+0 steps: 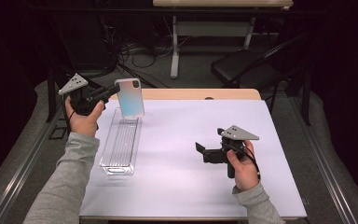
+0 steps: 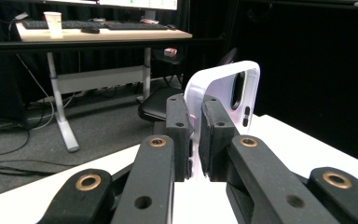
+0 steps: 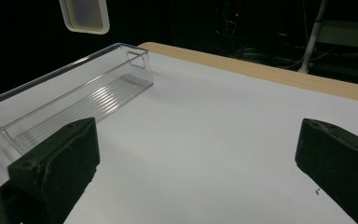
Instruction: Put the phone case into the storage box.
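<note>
One phone case [image 1: 131,97] is hanging above the far end of the clear bin [image 1: 121,144], with the left gripper [image 1: 111,93] pinching its edge. The right gripper [image 1: 199,148], right of the bin, is sitting spread and empty. Such a thin edge grip could be letting the case swing and miss the bin.

So the phone case [image 1: 131,97] is white-rimmed with a pale blue-to-pink back, held upright in the air at the upper left of the high view, right above the far end of the clear bin [image 1: 120,148].
</note>
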The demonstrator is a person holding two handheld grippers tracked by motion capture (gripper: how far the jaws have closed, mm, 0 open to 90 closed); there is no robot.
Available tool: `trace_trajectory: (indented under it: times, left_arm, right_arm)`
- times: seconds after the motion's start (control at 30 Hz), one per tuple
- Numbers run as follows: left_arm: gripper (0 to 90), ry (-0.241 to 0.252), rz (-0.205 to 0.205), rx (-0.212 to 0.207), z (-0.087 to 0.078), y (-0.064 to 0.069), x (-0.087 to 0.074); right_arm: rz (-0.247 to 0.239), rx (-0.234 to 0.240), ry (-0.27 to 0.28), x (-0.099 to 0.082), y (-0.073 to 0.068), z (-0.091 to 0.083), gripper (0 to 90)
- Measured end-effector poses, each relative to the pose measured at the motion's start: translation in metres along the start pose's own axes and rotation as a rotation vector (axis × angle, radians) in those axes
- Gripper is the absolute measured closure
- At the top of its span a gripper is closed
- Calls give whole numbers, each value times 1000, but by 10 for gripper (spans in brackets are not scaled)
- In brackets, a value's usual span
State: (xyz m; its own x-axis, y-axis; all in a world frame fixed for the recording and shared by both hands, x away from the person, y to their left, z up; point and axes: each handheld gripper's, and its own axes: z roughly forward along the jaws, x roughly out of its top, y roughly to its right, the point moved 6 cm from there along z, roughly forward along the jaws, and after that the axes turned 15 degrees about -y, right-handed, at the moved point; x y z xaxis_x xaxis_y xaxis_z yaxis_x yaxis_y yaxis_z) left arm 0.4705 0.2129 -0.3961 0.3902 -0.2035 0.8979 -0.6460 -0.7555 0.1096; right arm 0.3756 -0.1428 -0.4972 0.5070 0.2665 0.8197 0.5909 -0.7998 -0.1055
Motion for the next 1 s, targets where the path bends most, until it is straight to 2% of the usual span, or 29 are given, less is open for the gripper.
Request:
trace_trajectory:
  times: [0.5,1.0]
  left_arm:
    - [836,0,-28,36,20,-29,-8]
    - [836,2,-51,69,28,-62,-17]
  right_arm:
    - [12,-11,-16,-4,3,2,0]
    - [4,-19,-36,-9,3,6,0]
